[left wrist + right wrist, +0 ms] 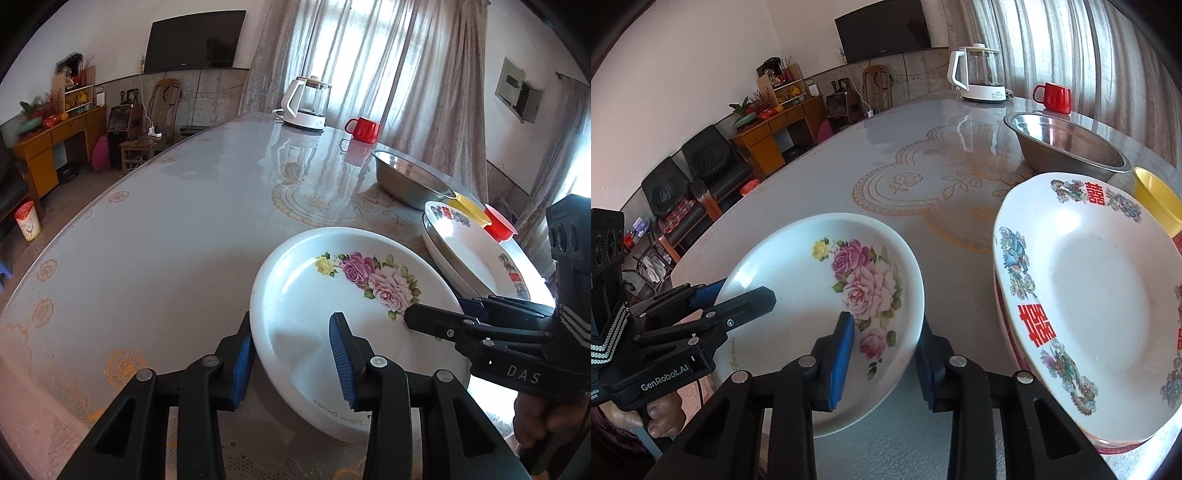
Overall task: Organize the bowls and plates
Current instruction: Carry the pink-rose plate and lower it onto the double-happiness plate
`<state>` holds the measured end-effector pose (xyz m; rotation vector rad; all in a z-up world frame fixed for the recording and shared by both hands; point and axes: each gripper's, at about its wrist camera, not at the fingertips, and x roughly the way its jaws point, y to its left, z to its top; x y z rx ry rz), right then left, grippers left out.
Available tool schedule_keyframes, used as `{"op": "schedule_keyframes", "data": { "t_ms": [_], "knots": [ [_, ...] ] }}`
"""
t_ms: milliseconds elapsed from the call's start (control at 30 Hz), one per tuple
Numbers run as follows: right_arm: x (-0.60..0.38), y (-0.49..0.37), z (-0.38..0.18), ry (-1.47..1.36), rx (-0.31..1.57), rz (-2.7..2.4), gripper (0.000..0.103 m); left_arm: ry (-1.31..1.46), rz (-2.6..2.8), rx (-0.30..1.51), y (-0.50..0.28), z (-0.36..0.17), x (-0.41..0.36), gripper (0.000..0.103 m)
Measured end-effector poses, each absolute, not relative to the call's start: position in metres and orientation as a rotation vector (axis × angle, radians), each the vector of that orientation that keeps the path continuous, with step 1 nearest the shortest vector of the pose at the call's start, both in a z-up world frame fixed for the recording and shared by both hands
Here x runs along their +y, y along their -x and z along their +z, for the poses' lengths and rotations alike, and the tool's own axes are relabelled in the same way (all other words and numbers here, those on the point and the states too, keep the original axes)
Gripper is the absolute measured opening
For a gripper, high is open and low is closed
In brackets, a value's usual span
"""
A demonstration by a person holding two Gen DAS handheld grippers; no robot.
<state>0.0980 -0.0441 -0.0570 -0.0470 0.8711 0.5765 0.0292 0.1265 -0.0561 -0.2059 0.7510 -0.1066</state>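
White round rose-printed plate (354, 317) sits tilted over the table (166, 240); left gripper (291, 365) and right gripper (882, 363) both straddle its rim, fingers parted, not yet clamped.

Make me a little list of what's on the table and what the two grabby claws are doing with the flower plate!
flower plate: white rose plate, tilted, one edge lifted off the table
left gripper: open, fingers straddling the plate's near rim
right gripper: open, fingers straddling the opposite rim
plate stack: red-character plate on top of other plates, beside the rose plate
metal bowl: behind the stack
yellow bowl: next to the stack
red mug: far side
kettle: white, far side
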Motion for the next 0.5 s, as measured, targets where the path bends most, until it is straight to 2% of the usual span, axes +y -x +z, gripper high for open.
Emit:
{"op": "schedule_keyframes", "data": {
  "t_ms": [500],
  "knots": [
    [-0.066, -0.092, -0.034, -0.068, 0.792, 0.531, 0.030, 0.264, -0.174, 0.657, -0.045, -0.014, 0.105, 0.038]
  ]
}}
